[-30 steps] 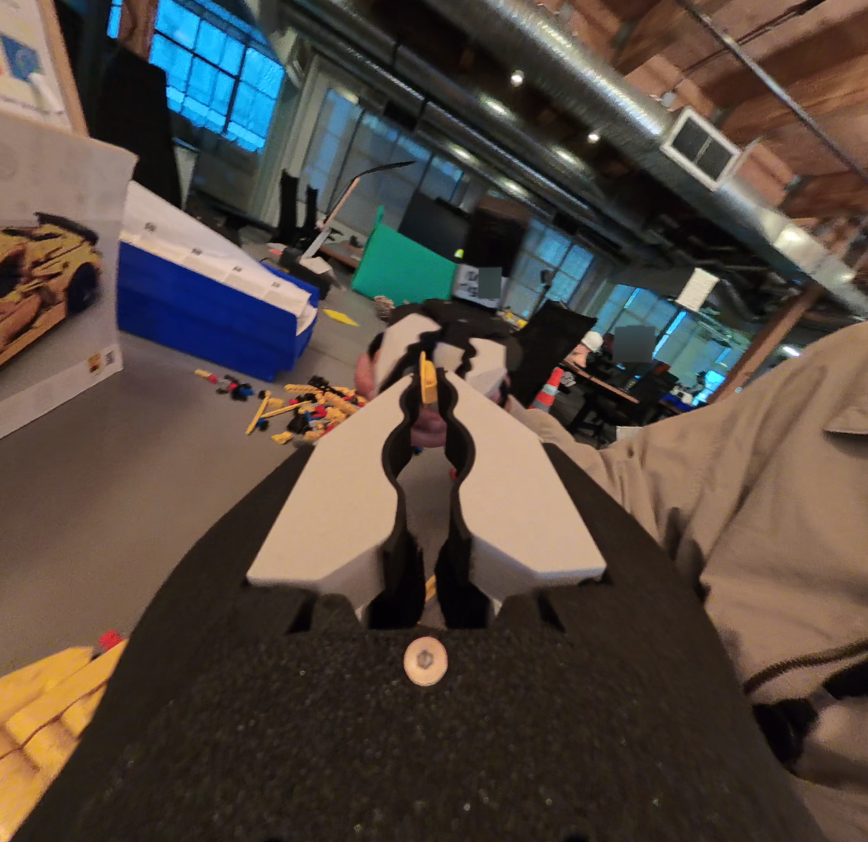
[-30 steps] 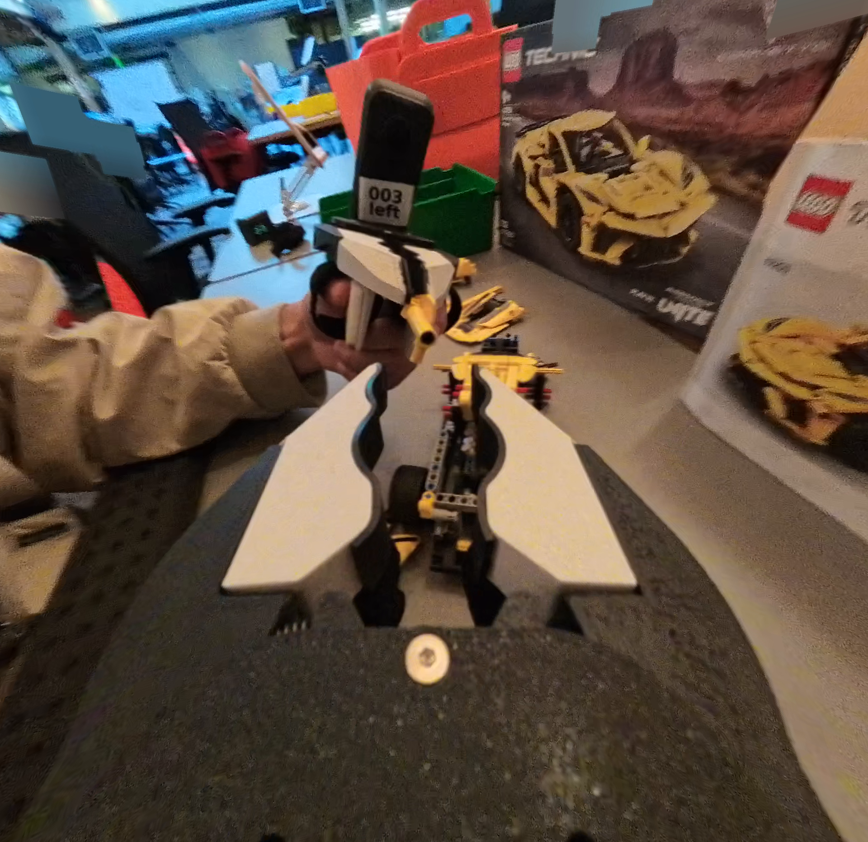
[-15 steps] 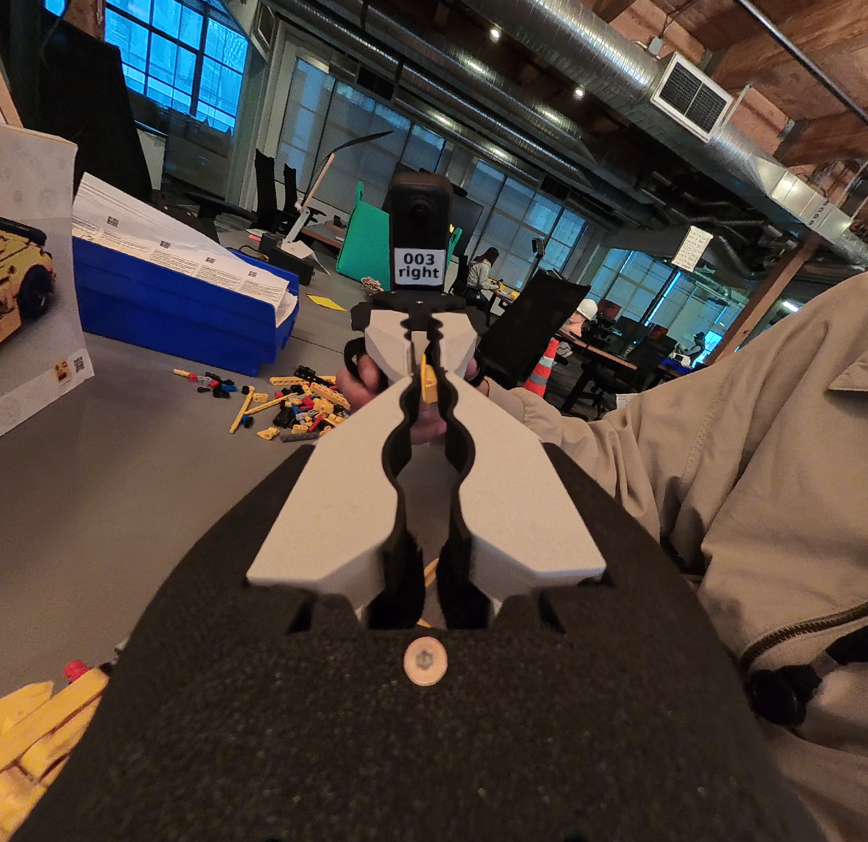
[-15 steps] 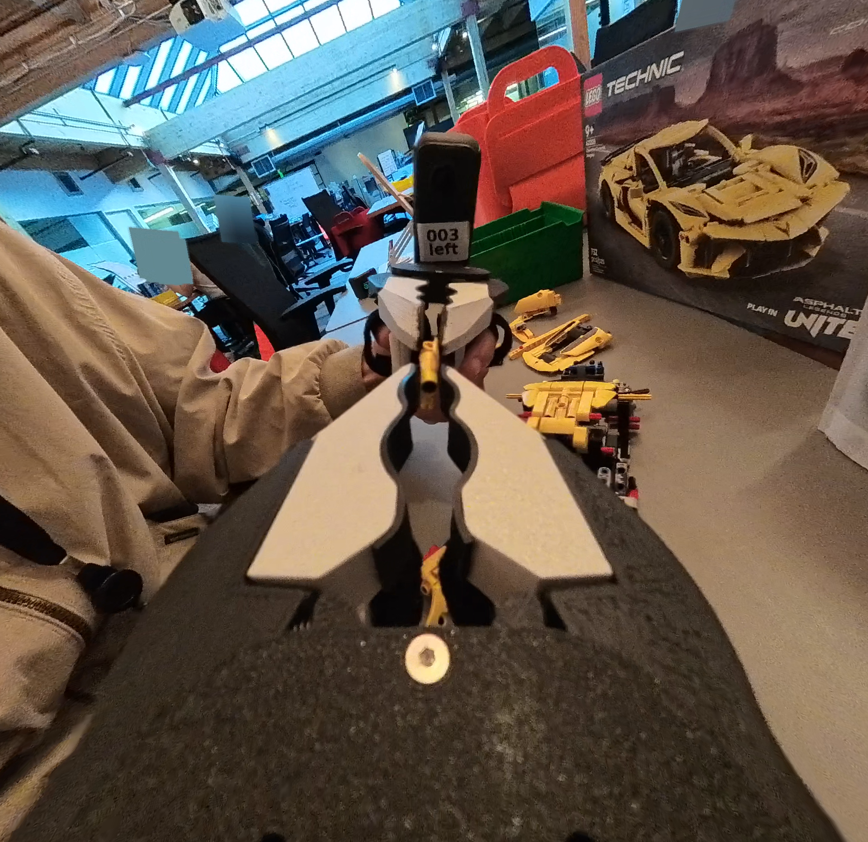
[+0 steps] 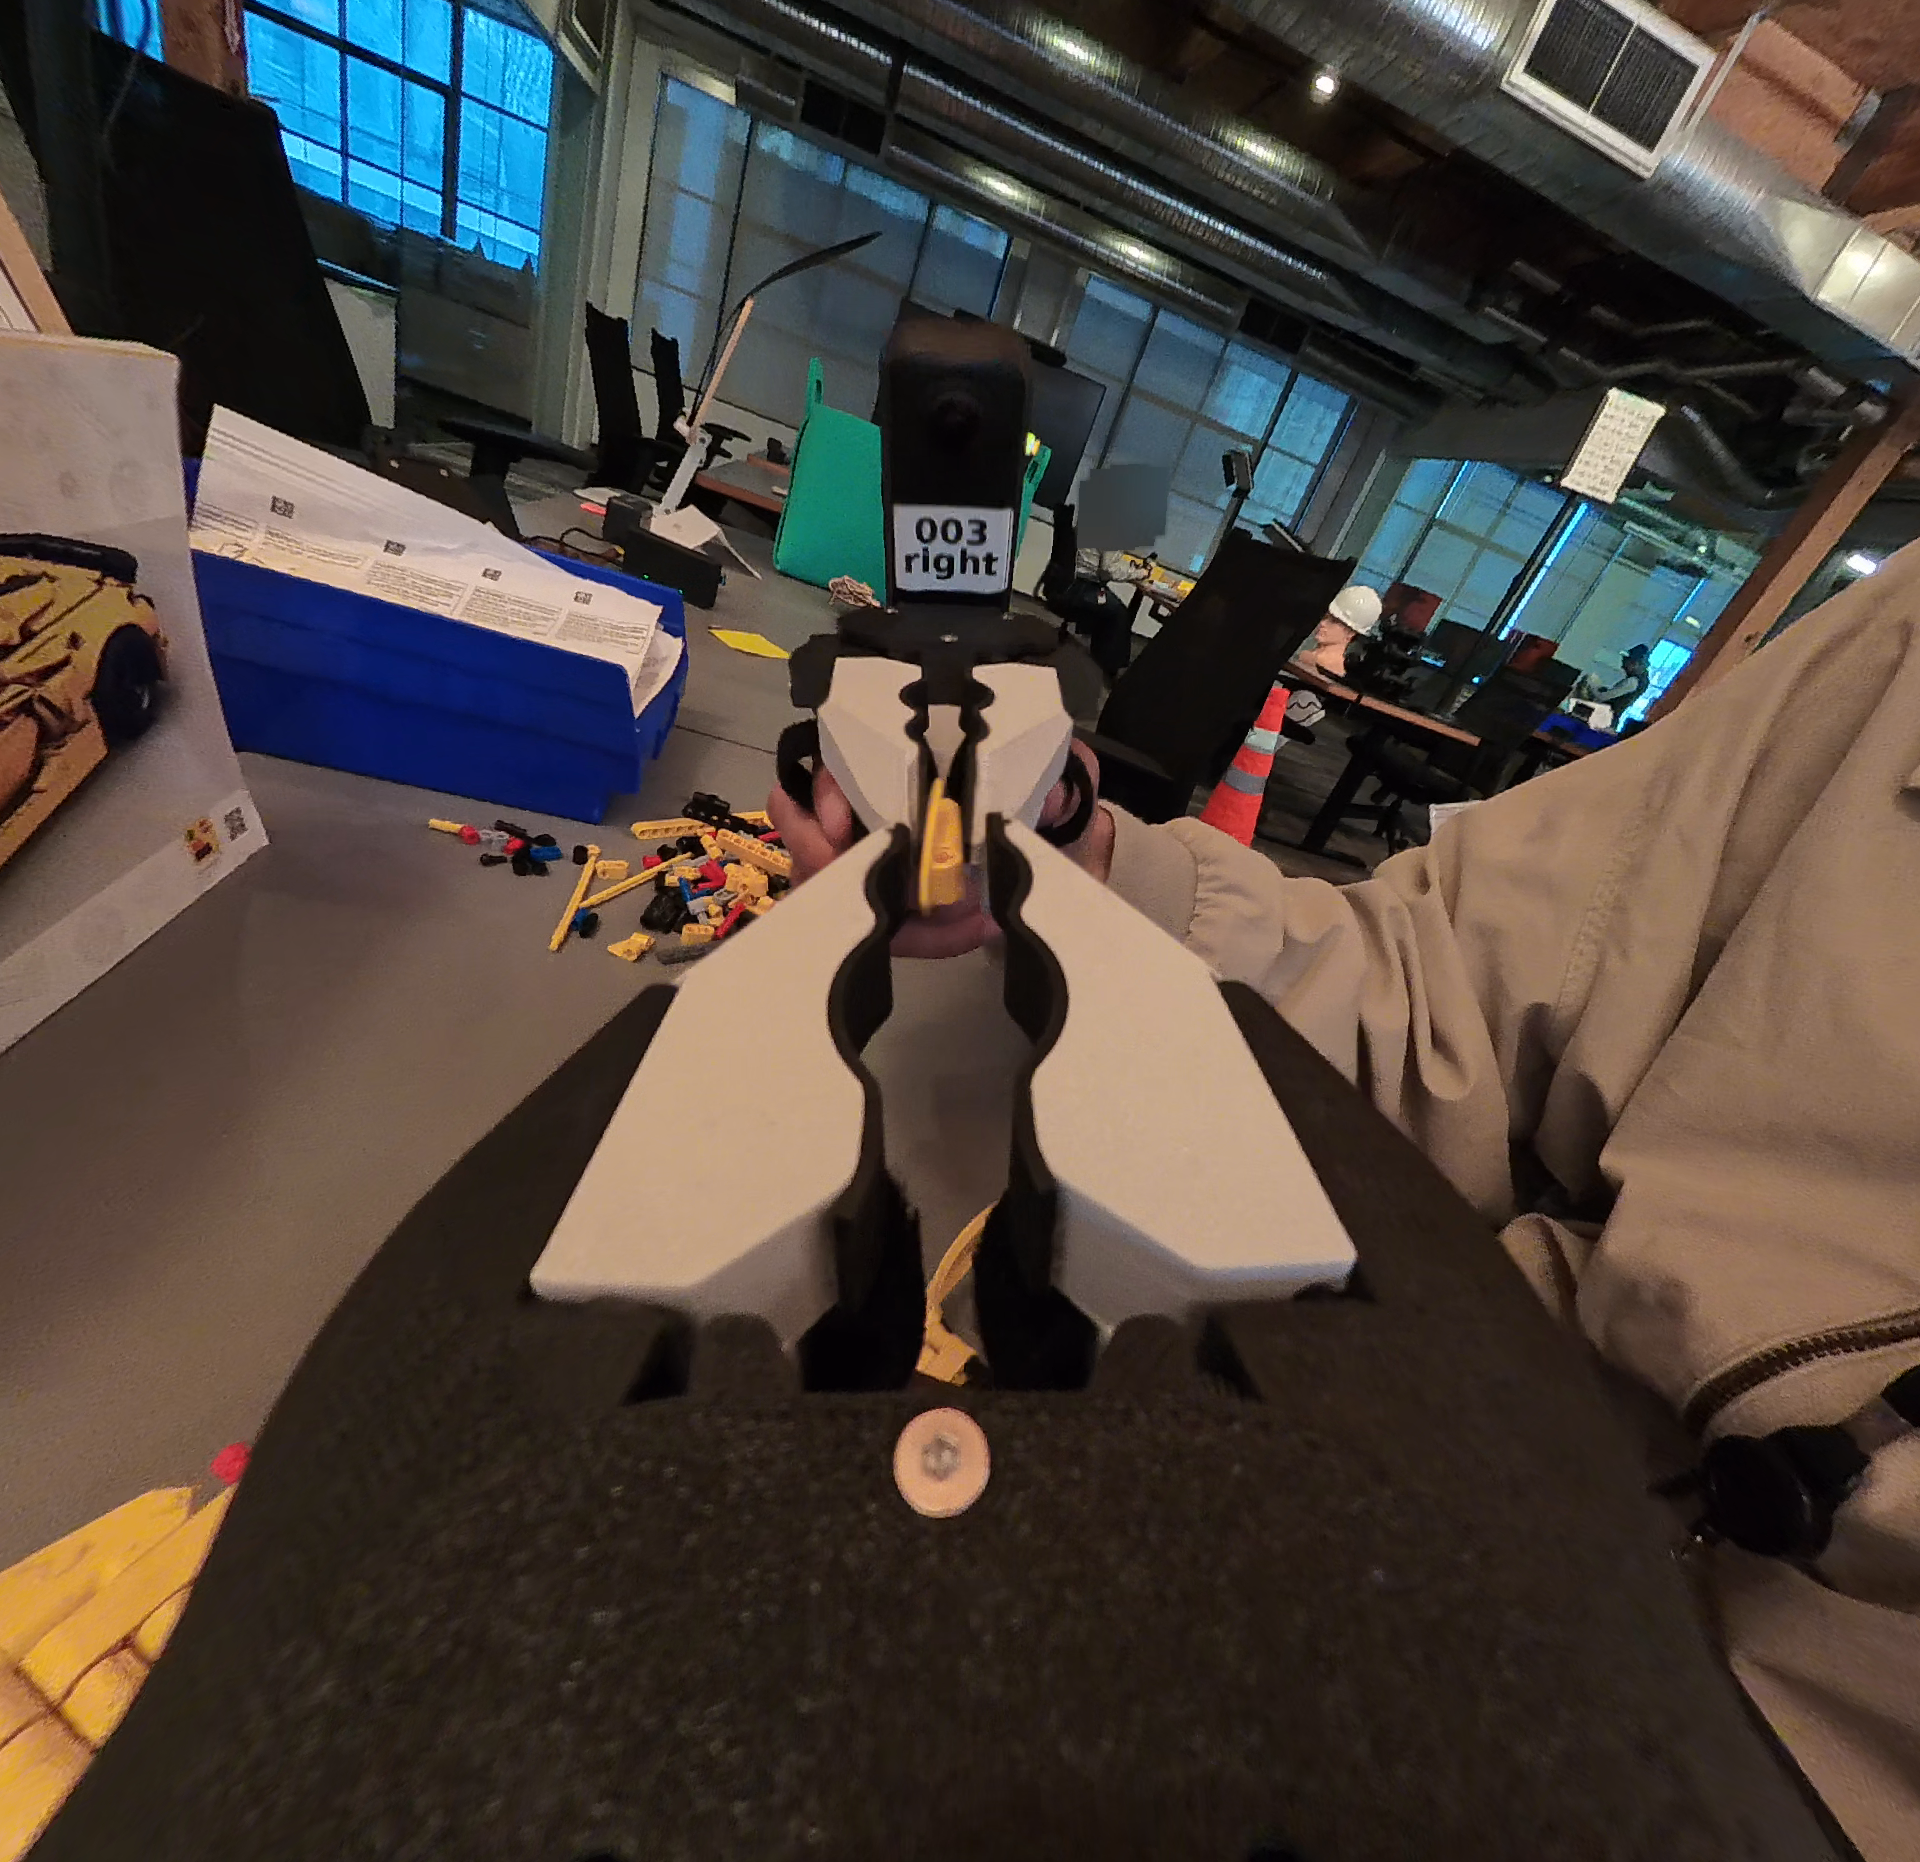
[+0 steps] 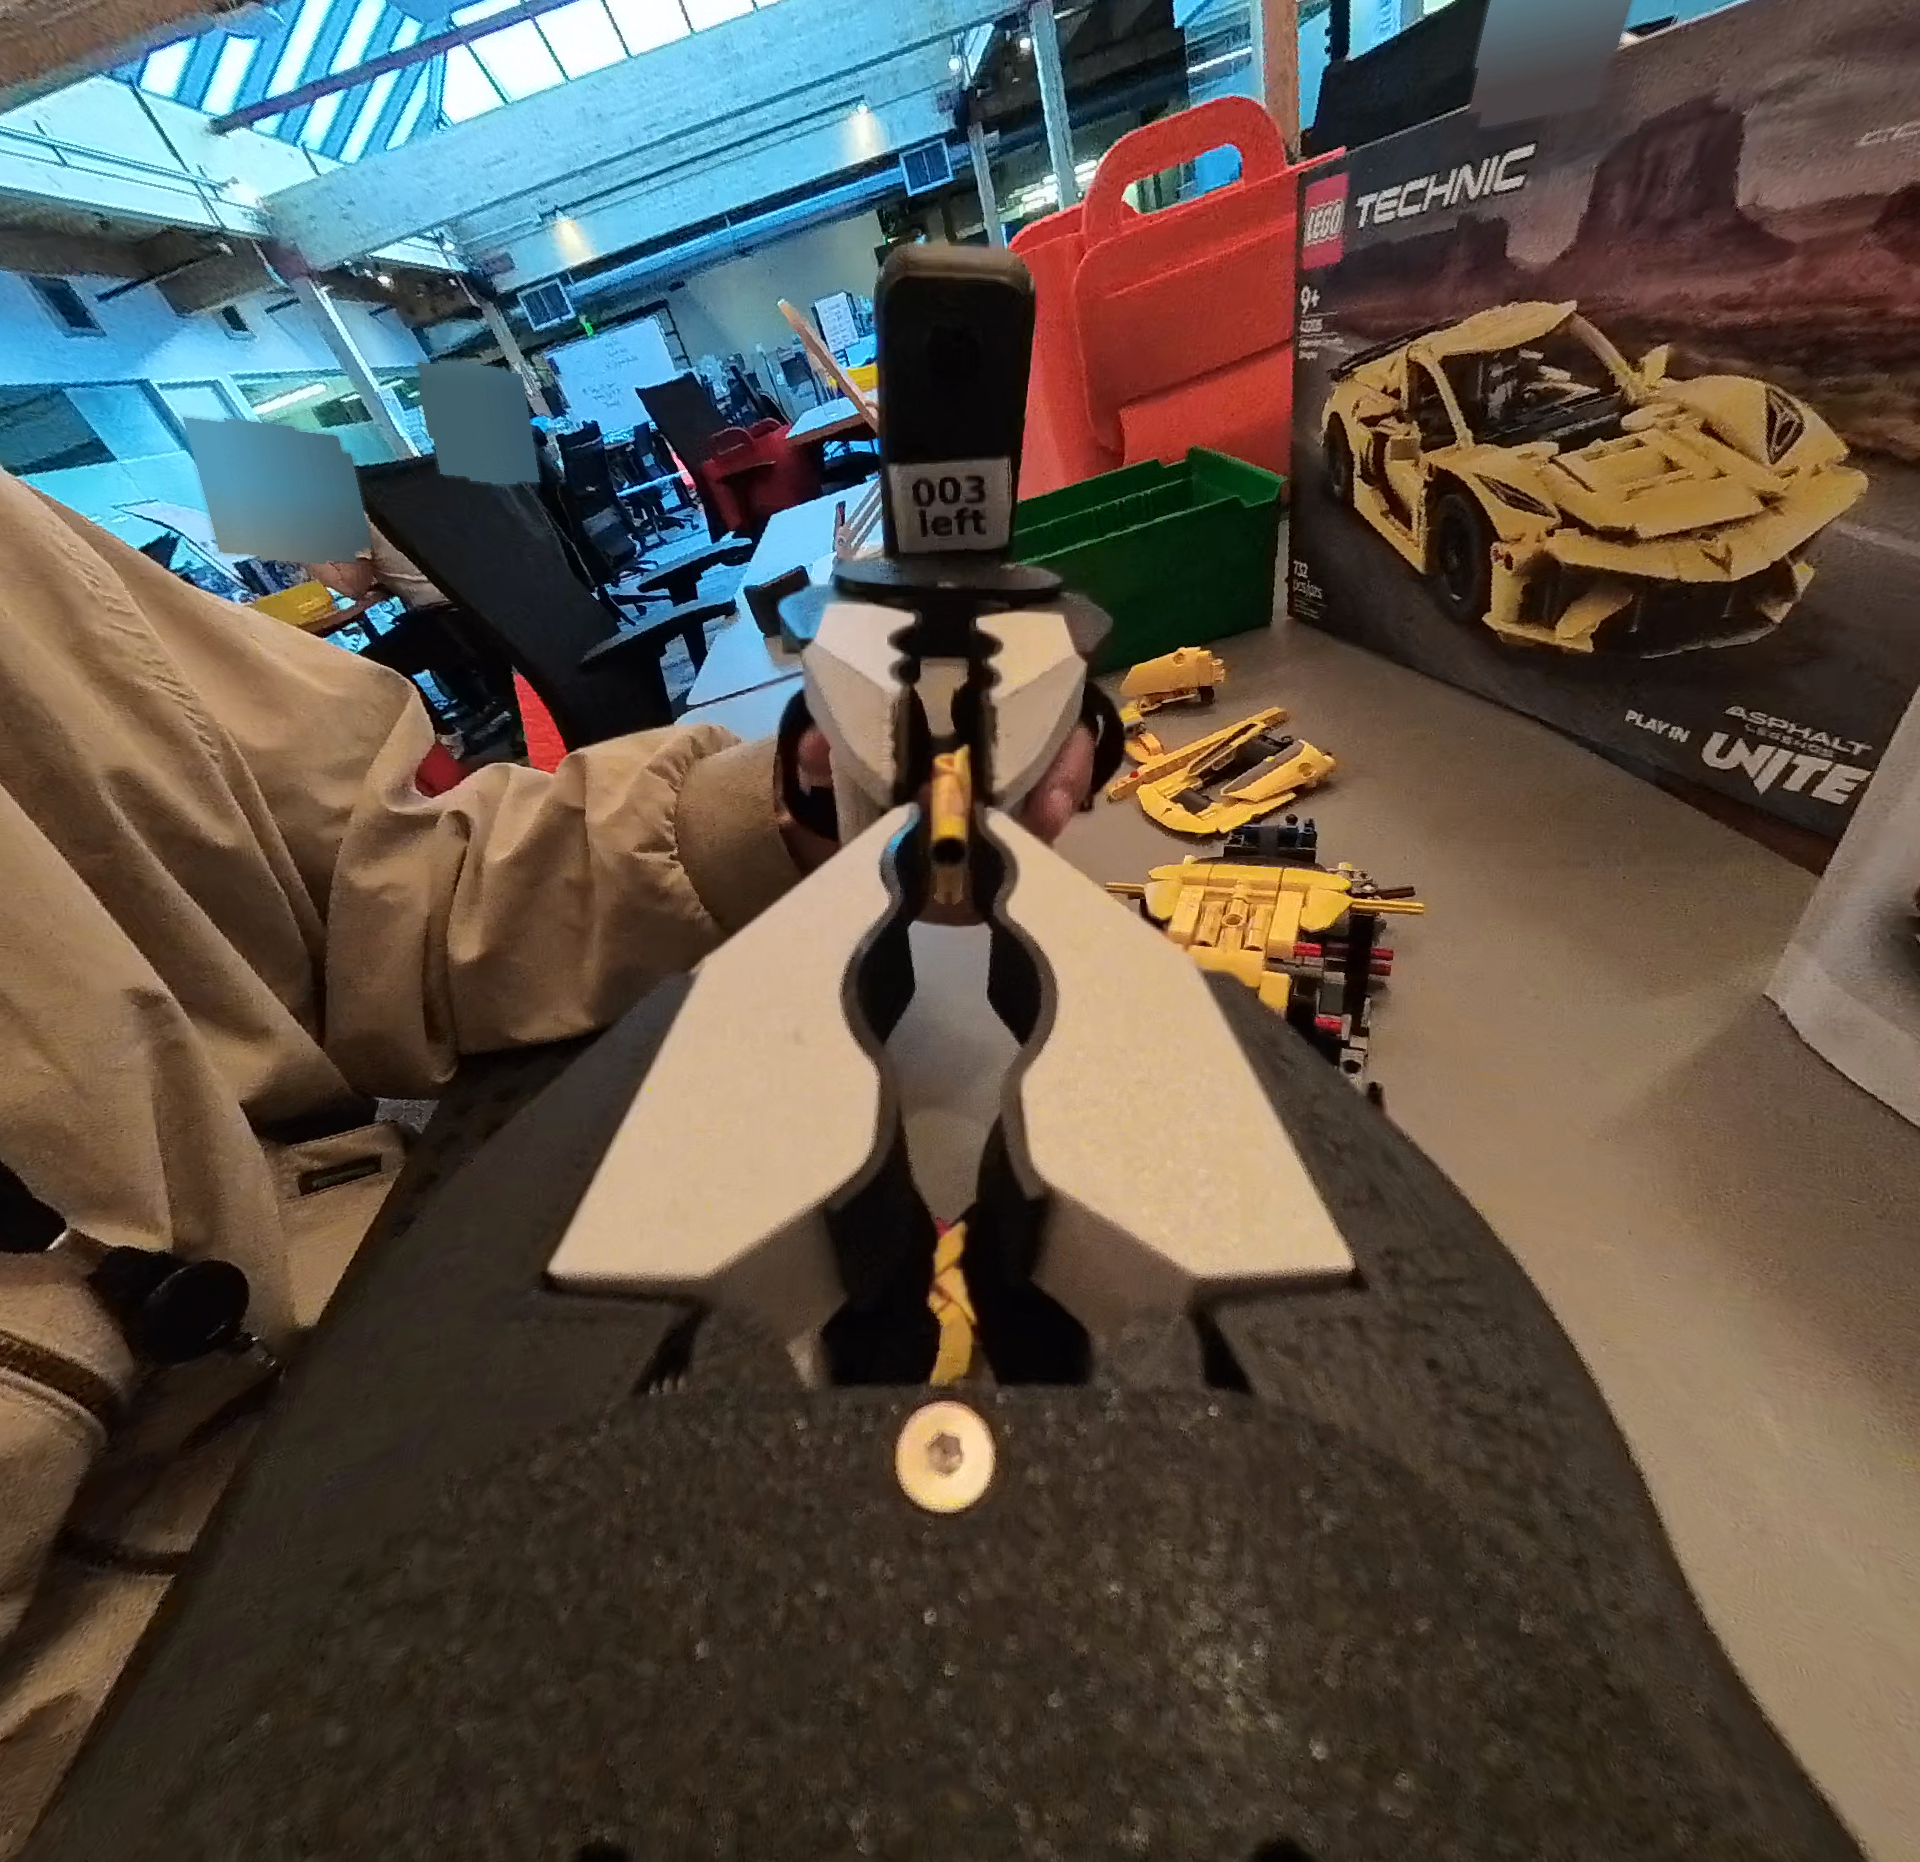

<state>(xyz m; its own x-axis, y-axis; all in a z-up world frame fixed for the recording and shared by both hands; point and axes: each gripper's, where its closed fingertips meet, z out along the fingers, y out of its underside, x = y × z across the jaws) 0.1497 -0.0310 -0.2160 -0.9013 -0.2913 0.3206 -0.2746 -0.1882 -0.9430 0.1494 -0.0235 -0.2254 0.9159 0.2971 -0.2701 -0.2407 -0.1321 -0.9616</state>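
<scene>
Now that the left claw (image 5: 943, 844) has eased apart, only the right claw (image 6: 948, 856) pinches the yellow pin (image 6: 950, 810).

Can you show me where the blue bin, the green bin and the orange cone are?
blue bin (image 5: 416, 700): left wrist view, on its front wall.
green bin (image 6: 1153, 555): right wrist view, on its front wall.
orange cone (image 5: 1247, 763): left wrist view, on its striped middle.

The left gripper (image 5: 940, 836), clamped on the yellow piece (image 5: 941, 856) a second ago, is now showing a gap on either side of it. The right gripper (image 6: 948, 836), which was low over the yellow car chassis (image 6: 1262, 919) with jaws spread, is now facing the left one, closing around the piece.
</scene>
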